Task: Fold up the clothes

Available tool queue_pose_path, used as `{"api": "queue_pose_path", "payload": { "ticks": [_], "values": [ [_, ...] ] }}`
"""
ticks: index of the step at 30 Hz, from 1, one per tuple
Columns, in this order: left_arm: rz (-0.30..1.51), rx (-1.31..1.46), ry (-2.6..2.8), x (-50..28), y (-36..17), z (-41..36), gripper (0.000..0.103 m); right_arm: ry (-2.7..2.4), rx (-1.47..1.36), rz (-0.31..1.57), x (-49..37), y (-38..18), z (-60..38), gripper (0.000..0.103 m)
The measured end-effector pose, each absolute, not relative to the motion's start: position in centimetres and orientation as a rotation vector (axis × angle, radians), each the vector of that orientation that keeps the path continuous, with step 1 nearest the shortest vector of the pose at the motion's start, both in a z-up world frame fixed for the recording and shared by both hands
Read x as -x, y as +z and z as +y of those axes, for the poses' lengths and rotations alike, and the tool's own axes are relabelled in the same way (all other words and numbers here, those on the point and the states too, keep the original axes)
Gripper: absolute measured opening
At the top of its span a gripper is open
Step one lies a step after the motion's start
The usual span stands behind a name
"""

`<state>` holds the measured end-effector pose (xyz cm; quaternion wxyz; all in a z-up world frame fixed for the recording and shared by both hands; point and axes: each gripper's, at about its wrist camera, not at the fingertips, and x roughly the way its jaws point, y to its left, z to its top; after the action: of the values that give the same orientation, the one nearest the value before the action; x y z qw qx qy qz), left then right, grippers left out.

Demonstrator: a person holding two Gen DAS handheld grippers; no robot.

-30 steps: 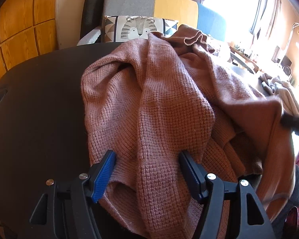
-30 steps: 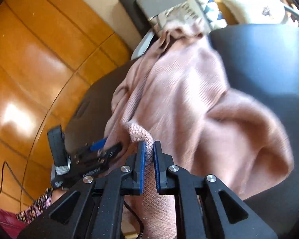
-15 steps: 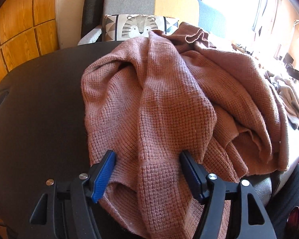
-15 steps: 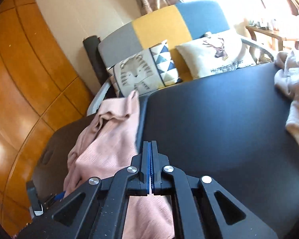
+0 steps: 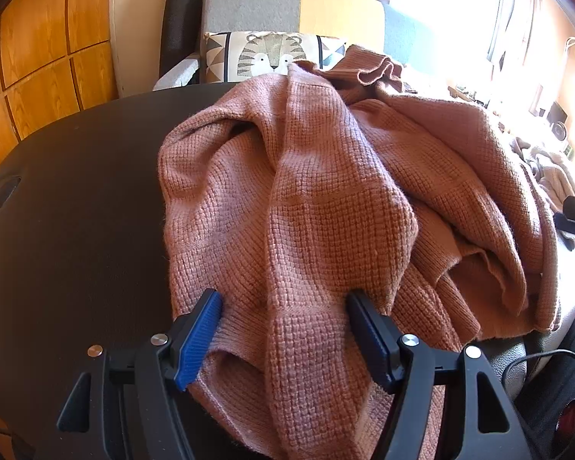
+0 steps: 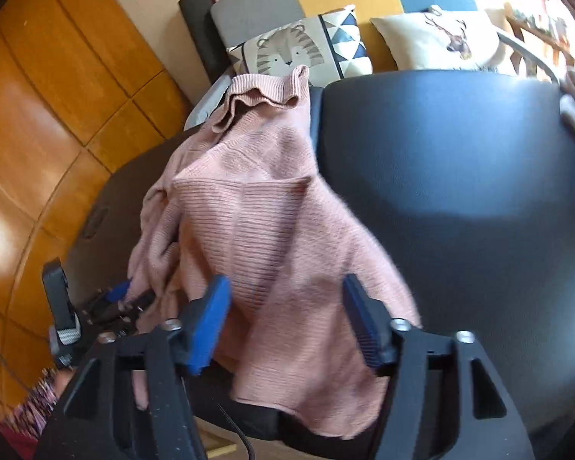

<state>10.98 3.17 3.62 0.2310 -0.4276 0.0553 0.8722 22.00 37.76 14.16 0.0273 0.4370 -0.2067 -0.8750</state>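
Just changed: right gripper (image 6: 283, 318) had its jaws pressed together half a second before; they had just been opening and now stood wide apart.
Right jaws: open, the blue pads either side of a hanging fold of the pink knit sweater (image 6: 249, 211), neither pad pressing on it.
Before that: a second earlier those jaws had pinched an edge of the knit; half a second earlier they were shut on nothing over bare tabletop (image 6: 441, 176); now the view was back over the cloth.
Left gripper (image 5: 283, 329): unchanged across the three views; jaws spread wide with a thick ridge of the sweater (image 5: 318, 199) between them. Whether the pads pressed on it or only flanked it, I could not tell for certain; they looked to rest beside it.
Sweater, place: heaped on the dark tabletop toward its left side, one end with a ribbed hem bunched at the far edge in front of the tiger cushion (image 6: 287, 53), the near edge drooping over the front rim.
Sweater, shape: crumpled, with several ridges and an overlapping flap on the right; no flat panel showed.
Meaning for the task: the dragged layer appeared released, and the right jaws seemed set to take a fresh hold. Folding proper had not begun; the garment needed spreading flat first.
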Motion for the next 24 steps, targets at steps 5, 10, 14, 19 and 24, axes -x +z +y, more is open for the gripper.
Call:
{"api": "queue_pose_path", "payload": {
  "ticks": [5,10,14,19,24],
  "values": [
    [0.151,1.179,2.392,-11.0,3.7,3.2,0.07,-2.787,-1.464,-0.39,-21.4,12.4,35.8,0.03],
    [0.148,1.181,2.387,-11.0,3.7,3.2,0.07,-2.812,-1.443,-0.305,-22.5,12.4,37.1,0.006],
    [0.145,1.189,2.384,-10.9,3.8,3.3,0.07,-2.943,-1.383,-0.235,-23.1,14.2,39.9,0.006],
    [0.147,1.2,2.38,-10.7,3.7,3.3,0.07,-3.08,-1.367,-0.208,-22.7,16.2,45.0,0.006],
    [0.151,1.207,2.377,-10.6,3.7,3.4,0.07,-3.137,-1.419,-0.223,-21.2,16.7,49.8,0.006]
  ]
}}
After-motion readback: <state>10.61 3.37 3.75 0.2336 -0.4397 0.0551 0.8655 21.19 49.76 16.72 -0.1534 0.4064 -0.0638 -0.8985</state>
